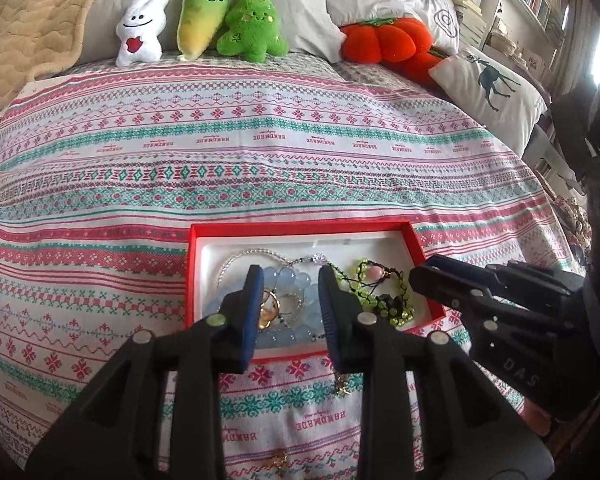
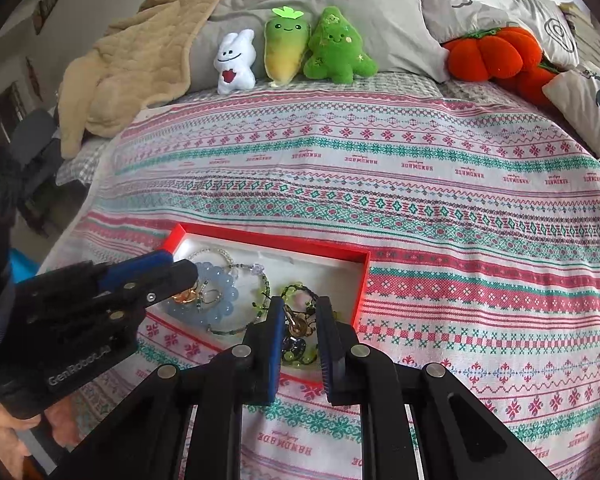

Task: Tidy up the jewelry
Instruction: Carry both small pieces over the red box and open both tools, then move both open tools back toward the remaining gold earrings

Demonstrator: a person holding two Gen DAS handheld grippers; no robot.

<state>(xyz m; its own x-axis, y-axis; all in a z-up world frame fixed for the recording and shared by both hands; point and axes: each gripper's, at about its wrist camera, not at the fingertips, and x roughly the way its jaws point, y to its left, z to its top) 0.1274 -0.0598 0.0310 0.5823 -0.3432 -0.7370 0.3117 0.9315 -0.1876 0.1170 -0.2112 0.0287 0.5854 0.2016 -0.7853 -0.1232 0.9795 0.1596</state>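
Jewelry sits mostly in the red box (image 1: 418,252) on the bed (image 1: 260,160), directly ahead of both hand-held grippers. Left hand-held gripper (image 1: 290,312): jaws narrowly parted, nothing held, fingers straddling the pale blue bead bracelet (image 1: 296,284) and a gold ring (image 1: 270,310). To its right lies the green bead strand (image 1: 364,276). Right hand-held gripper (image 2: 300,320): jaws also narrowly parted, hovering over a gold pendant (image 2: 298,326) at the box's right end; contact cannot be told. Two small gold pieces (image 1: 342,386) lie on the bed, nearer than the box. Judged step: placing or sorting inside box. Next move likely needs a fine pinch on loose pieces.
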